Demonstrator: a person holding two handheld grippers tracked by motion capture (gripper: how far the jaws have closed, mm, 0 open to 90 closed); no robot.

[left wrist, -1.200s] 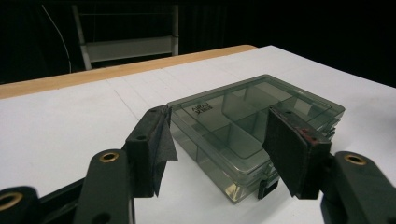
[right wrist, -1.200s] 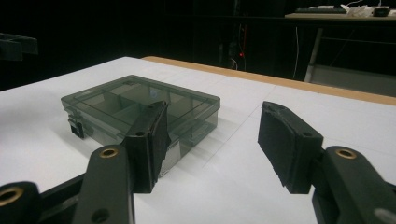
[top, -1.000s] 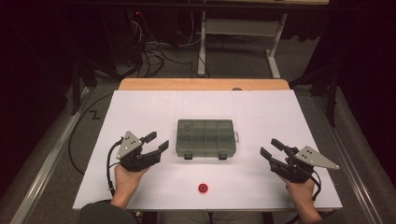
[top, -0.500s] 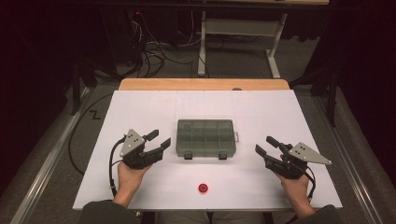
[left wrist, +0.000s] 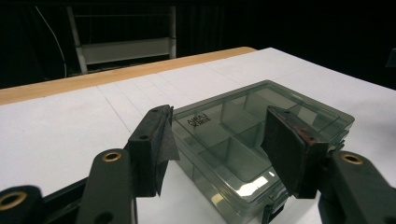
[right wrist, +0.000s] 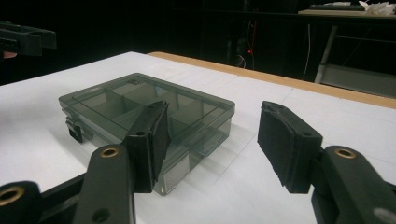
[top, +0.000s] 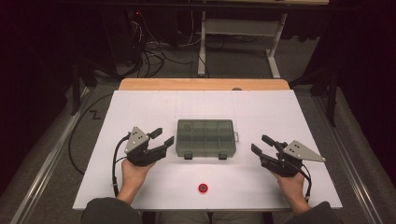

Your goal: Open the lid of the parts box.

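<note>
Item 1: compartment organizer box (top: 205, 138), smoky translucent plastic, lid closed, two latches on its near side. It lies flat at the middle of the white tabletop (top: 140, 105), long axis running left to right, parallel to the near edge.

Item 2: left gripper (top: 162, 137), which I hold just off the box's left short end, jaws spread wide and grasping nothing. In the left gripper view the box's near left corner (left wrist: 243, 154) sits framed between the two pads, close but untouched.

Item 3: right gripper (top: 261, 144), jaws likewise released and empty, off the box's right short end with a plain gap of bare tabletop between. In the right gripper view the box (right wrist: 144, 112) lies ahead and toward the left pad.

Item 4: small red round object (top: 202, 187), near the near edge, in front of the box, apart from both grippers.

Note: my left gripper is the nearer; I judge that a short advance along the box's long axis brings it to the box first.
</note>
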